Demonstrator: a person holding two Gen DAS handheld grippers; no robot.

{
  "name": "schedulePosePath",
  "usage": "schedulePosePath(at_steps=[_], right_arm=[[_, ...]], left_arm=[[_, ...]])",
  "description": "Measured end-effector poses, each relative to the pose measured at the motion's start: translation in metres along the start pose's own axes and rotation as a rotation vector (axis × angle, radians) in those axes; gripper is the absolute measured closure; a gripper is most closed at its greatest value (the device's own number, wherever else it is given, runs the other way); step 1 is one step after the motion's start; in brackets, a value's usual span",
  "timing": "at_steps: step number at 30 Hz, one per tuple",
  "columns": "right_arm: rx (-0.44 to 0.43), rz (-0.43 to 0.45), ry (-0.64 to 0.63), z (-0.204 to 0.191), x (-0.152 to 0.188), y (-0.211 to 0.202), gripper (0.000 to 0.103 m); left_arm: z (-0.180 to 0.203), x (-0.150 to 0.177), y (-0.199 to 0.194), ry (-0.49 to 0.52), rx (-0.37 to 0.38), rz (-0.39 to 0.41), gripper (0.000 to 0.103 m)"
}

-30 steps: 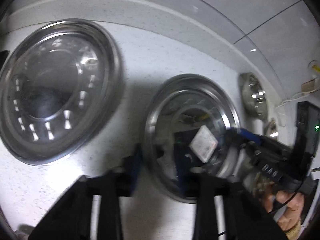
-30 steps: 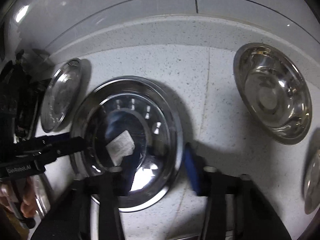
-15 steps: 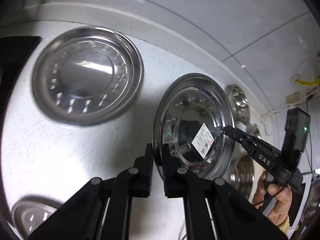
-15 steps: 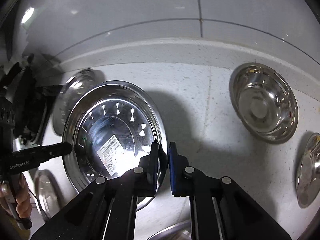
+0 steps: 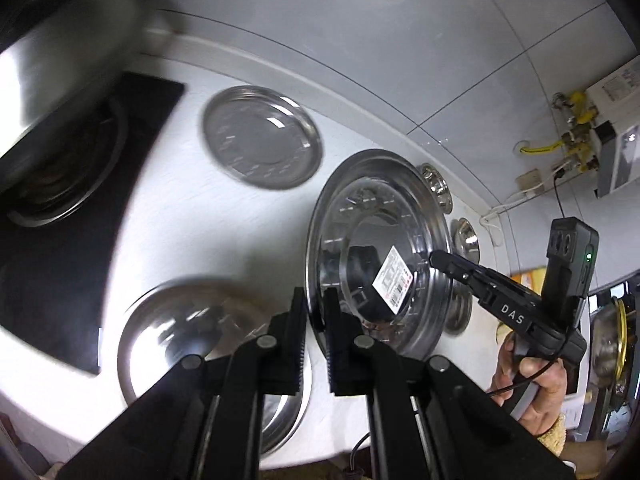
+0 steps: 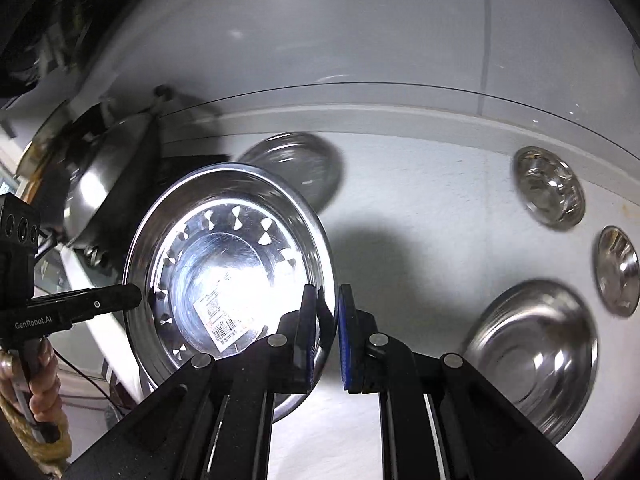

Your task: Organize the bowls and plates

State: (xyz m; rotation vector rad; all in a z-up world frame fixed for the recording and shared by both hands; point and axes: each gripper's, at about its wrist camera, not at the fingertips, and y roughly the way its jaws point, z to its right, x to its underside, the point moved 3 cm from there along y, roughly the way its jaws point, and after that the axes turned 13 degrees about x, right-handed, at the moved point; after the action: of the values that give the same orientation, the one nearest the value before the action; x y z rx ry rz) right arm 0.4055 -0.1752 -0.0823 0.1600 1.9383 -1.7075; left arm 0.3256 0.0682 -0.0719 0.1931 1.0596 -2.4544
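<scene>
plate (image 5: 376,240) lifted off counter (image 5: 168,232) since earlier | both grippers' fingers (image 5: 298,336) clamp opposite rim edges | clear underneath

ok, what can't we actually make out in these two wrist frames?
- Sticker on the held plate: print too small in both views, glare in the right wrist view.
- Plate rim inside each claw, left claw and right claw: covered by the pads.
- Pot: motion-blurred, cut off by the left wrist frame edge.
- Bowl: blurred, partly behind the right claw's arm.
- Small bowls: mostly hidden behind the plate.
</scene>
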Motion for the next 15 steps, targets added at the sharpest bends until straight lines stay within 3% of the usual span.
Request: schedulePosePath(at_steps=[6, 15], right_arm=[[-0.028, -0.028, -0.023, -0.066, 0.047, -0.001, 0.093], [0.003, -0.155, 0.01, -0.112, 0.105, 0.051, 0.093]], left_arm=[[-0.05, 0.049, -0.039, -0.016, -0.02, -0.037, 0.096], [-0.125, 0.085, -0.019, -0.078, -0.071, -0.131, 0.096]])
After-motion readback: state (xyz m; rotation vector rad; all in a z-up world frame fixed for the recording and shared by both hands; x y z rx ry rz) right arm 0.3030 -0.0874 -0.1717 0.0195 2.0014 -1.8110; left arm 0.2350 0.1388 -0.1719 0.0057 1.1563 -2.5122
